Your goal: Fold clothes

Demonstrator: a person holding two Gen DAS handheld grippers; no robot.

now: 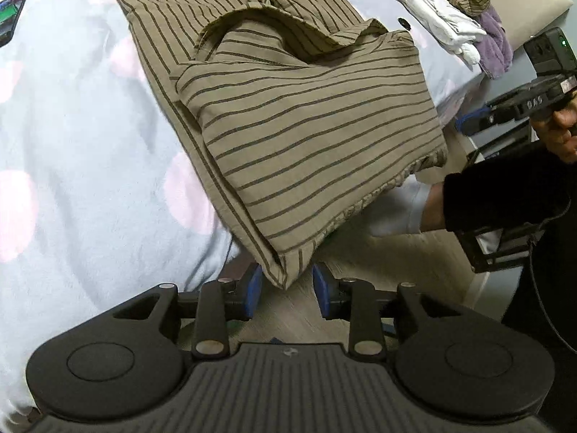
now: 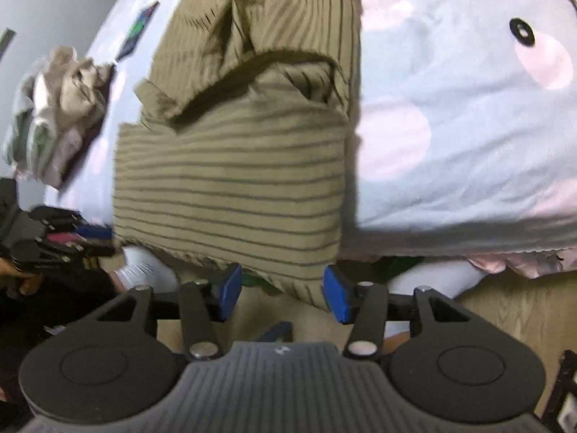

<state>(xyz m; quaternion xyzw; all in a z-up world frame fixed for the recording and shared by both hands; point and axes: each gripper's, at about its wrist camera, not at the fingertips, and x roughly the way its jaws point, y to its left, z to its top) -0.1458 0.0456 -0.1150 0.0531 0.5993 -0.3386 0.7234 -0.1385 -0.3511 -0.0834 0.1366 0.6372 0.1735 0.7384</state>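
Left gripper (image 1: 286,290): spread; garment corner between pads, unpinched.
Right gripper (image 2: 283,294): spread; hem hangs between pads.
Garment (image 1: 306,137): striped, folded, overhanging bed (image 1: 90,144) edge.

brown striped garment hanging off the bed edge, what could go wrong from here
1. The folded end of the brown striped fabric garment overhangs the edge of the pale blue, pink-spotted bed cover. With the left gripper and right gripper both open around its corners, it could slide toward the floor.
2. The upper layer is bunched and gaping, so the fold may come out uneven.
3. The dark phone lies on the cover beside the garment and could get dragged.
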